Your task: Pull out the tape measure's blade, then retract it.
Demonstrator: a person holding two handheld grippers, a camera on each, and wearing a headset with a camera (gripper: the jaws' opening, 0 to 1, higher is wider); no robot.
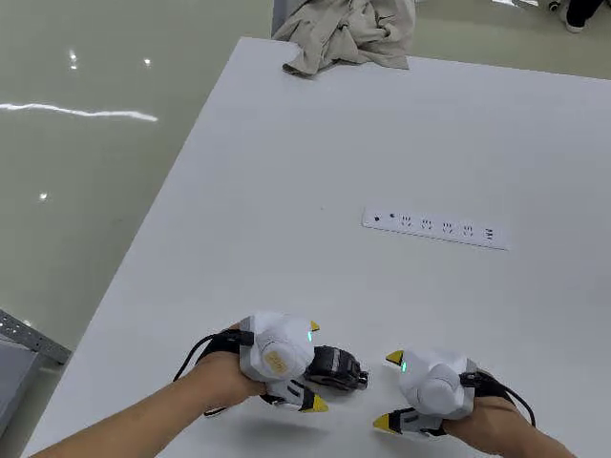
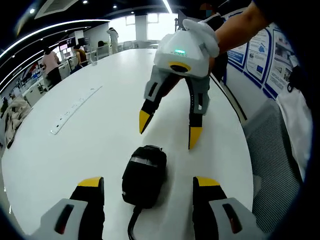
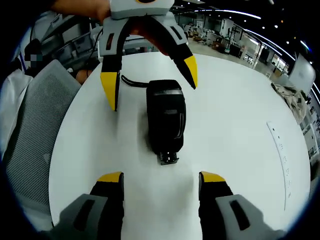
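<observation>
A black tape measure (image 1: 336, 367) lies on the white table (image 1: 382, 143), its blade fully inside. It lies between the yellow-tipped jaws of my left gripper (image 1: 313, 365), which is open and not touching it. In the left gripper view the tape measure (image 2: 144, 175) sits between my own jaws, and the right gripper (image 2: 167, 125) faces it, open. My right gripper (image 1: 389, 389) is open just right of the tape measure. In the right gripper view the tape measure (image 3: 166, 117) lies ahead with its blade tip toward me, the left gripper (image 3: 150, 82) straddling its far end.
A white power strip (image 1: 434, 228) lies mid-table, farther off. A crumpled beige cloth (image 1: 348, 33) sits at the far edge. The table's left edge drops to a glossy floor. A grey chair (image 3: 35, 130) stands beside the table.
</observation>
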